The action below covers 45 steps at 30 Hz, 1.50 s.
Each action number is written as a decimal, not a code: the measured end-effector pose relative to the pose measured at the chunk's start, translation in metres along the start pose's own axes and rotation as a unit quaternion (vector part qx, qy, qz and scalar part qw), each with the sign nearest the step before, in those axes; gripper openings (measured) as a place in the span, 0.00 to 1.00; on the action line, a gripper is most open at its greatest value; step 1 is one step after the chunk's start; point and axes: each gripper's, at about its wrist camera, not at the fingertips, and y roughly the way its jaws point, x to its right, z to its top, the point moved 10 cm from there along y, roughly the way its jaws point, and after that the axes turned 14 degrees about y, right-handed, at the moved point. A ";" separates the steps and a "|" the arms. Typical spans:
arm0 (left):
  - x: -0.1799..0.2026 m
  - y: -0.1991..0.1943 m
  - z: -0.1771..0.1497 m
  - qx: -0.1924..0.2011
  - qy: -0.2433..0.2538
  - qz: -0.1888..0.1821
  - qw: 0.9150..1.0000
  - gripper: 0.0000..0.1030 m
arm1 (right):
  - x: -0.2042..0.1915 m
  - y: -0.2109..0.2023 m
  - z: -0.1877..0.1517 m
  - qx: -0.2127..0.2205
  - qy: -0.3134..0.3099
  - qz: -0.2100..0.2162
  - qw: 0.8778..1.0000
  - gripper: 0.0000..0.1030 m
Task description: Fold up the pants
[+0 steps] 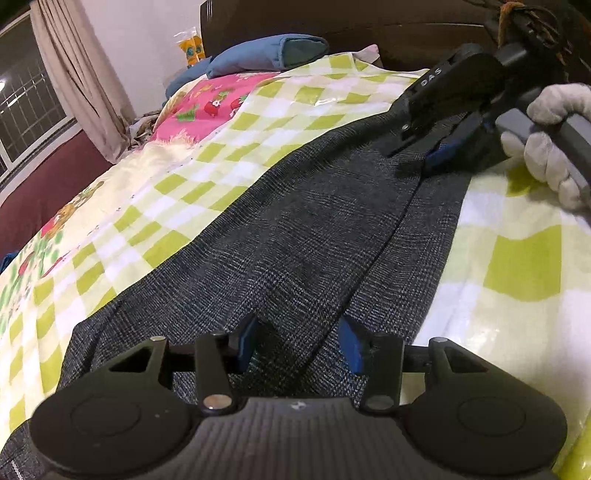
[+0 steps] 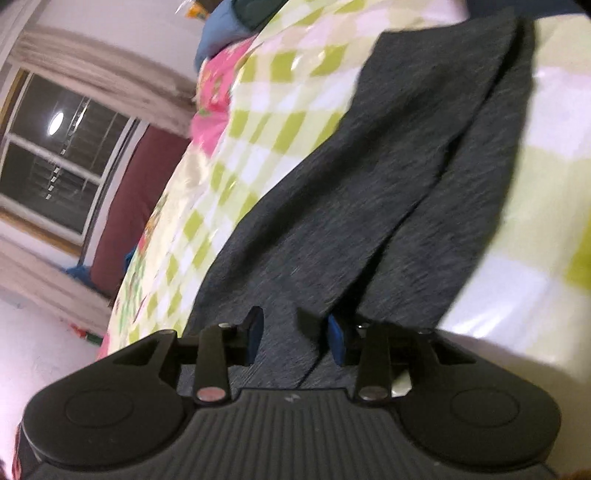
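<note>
Dark grey checked pants [image 1: 295, 236] lie stretched out on a bed with a green and white checked blanket [image 1: 207, 155]. My left gripper [image 1: 301, 343] is open, its blue pads either side of the cloth at the near end. My right gripper [image 1: 417, 151], held by a gloved hand, sits at the far end of the pants in the left wrist view. In the right wrist view the right gripper [image 2: 295, 338] is open over the pants [image 2: 369, 184], with cloth between the blue pads. That view is blurred.
A blue pillow [image 1: 266, 55] lies at the head of the bed by a dark headboard [image 1: 332, 22]. A pink patterned sheet [image 1: 207, 103] lies next to it. A window [image 2: 55, 158] with a curtain [image 1: 74, 74] is on the left.
</note>
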 end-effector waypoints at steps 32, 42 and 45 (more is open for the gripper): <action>0.028 0.002 0.005 -0.020 0.060 0.002 0.998 0.29 | 0.010 -0.040 -0.030 -0.048 0.033 0.035 0.998 0.09; 0.028 0.002 0.005 -0.028 0.069 -0.004 0.997 0.30 | 0.026 -0.034 0.018 0.020 0.099 0.068 0.993 0.31; 0.026 0.004 0.005 -0.028 0.064 -0.006 0.998 0.30 | 0.029 -0.026 0.034 0.030 0.125 0.077 0.989 0.29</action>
